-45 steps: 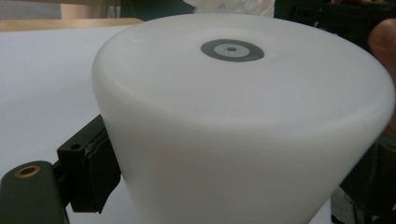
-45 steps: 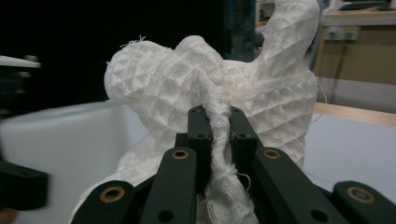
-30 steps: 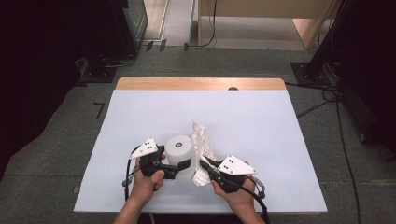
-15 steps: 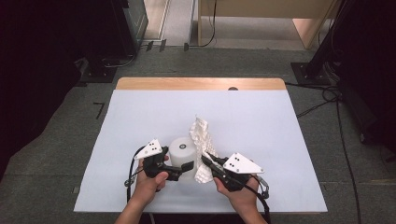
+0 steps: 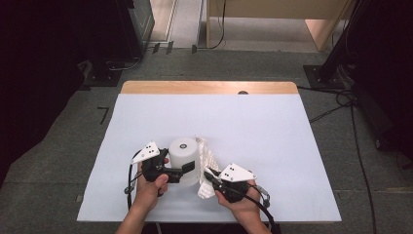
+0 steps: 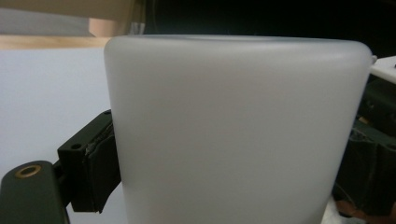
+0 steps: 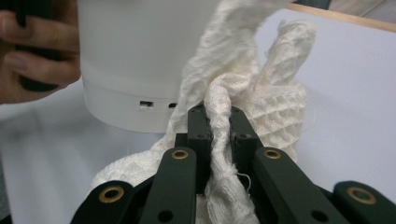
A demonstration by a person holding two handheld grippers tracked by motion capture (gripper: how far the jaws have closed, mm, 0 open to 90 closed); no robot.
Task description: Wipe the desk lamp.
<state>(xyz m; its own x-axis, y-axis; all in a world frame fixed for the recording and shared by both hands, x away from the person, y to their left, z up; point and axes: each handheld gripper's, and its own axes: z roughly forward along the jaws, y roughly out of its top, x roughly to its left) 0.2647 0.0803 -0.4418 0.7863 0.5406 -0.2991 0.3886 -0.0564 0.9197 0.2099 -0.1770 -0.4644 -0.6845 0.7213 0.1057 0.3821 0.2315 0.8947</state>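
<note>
Gripping cloth (image 7: 233,93) bunched between 2 clenched right gripper (image 7: 218,122) pads; left gripper (image 5: 187,169) clamps the canister (image 5: 184,161) (cloth touching it).

You were working in what looked like a lab or a recording room, not a home. Your table (image 5: 272,126) sat in the middle of the frame under a plain white sheet, its bare wooden edge (image 5: 209,87) showing along the far side. Grey carpet (image 5: 73,146) ran all around it. Dark equipment racks (image 5: 117,29) filled the upper left, a black stand (image 5: 336,63) stood at the upper right, and loose cables (image 5: 341,100) trailed across the floor there.
</note>
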